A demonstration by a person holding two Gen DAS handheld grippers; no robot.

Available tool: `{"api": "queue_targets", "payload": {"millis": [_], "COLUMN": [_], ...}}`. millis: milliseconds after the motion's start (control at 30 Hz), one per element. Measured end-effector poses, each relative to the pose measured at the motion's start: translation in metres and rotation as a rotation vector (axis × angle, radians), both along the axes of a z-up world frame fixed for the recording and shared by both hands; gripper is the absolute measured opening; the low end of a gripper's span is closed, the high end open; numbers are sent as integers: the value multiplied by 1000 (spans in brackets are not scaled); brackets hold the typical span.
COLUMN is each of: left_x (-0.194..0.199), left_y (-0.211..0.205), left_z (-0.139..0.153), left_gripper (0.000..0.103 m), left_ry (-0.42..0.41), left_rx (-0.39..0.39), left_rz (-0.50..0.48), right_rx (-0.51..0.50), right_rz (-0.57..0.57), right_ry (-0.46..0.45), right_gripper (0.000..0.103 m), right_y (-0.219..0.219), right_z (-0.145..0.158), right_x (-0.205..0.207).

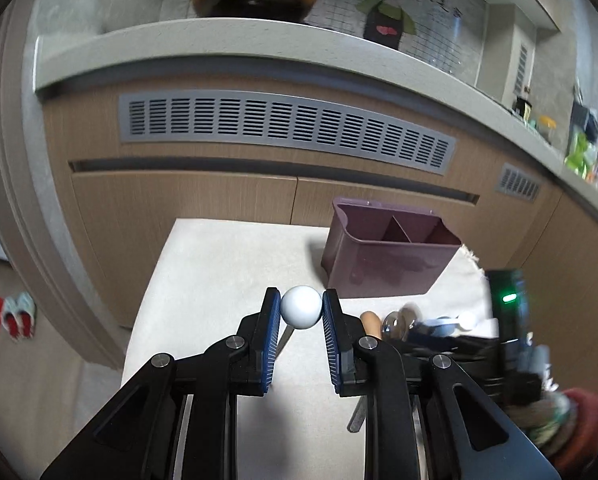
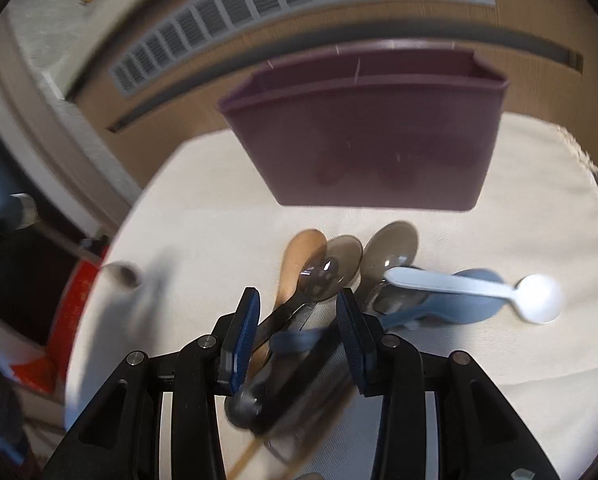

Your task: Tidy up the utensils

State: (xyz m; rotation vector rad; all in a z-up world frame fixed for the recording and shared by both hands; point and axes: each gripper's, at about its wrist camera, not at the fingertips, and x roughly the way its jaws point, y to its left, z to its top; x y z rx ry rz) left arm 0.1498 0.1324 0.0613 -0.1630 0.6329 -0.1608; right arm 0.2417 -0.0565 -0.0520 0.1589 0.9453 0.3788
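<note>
Left gripper point(image 1: 302, 308) pinches a white ball-end point(image 1: 302, 306), bin point(image 1: 383, 268) ahead-right; right gripper point(image 2: 297, 304), fingers spread, straddles spoons point(image 2: 327, 272) (handles lengthwise toward it).

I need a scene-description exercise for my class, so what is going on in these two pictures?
A person with a handheld gripper in each hand is sorting utensils into a purple divided holder on a cloth-covered table. The left gripper is shut on a white ball-shaped utensil end, held above the cloth. The right gripper is open over a pile of spoons, straddling a dark handle without gripping it. A white spoon lies to the right. The holder's visible compartments look empty.
</note>
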Motion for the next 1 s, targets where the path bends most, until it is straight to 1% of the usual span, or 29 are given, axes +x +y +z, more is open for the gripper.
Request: {"api": "queue_targets", "payload": {"millis": [33, 67, 167, 233, 300, 367, 400, 500, 633, 667, 800, 1000], "left_x": [0, 0, 1, -1, -3, -6, -7, -8, -10, -10, -14, -9], "left_y": [1, 4, 4, 2, -2, -7, -9, -21, -37, -42, -60, -83], "left_z": [1, 3, 5, 6, 8, 11, 12, 14, 17, 19, 29, 47], "left_gripper": [22, 22, 22, 22, 22, 22, 22, 22, 22, 22, 22, 22], "left_ry": [-1, -4, -9, -10, -12, -14, -15, -11, 1, 6, -9, -29], "left_rx": [-7, -11, -19, -22, -28, -38, -41, -59, -75, -81, -81, -81], "left_rz": [2, 3, 4, 5, 0, -12, -17, -46, -75, -86, -123, -173], "right_rx": [-23, -39, -92, -191, -218, -187, -163, -122, -29, -18, 8, 12], "right_rz": [-19, -35, -45, -50, -21, 23, 54, 86, 111, 111, 99, 64], "right_ry": [17, 9, 37, -24, -45, -61, -78, -124, -125, -124, -164, -246], "right_gripper": [37, 35, 37, 35, 26, 5, 5, 6, 4, 4, 4, 3], "right_y": [7, 12, 29, 42, 48, 45, 39, 17, -17, -22, -48, -75], "right_z": [-5, -6, -16, -17, -14, -5, 3, 22, 39, 42, 55, 77], "right_x": [6, 9, 24, 27, 27, 21, 15, 1, -16, -14, -31, -47]}}
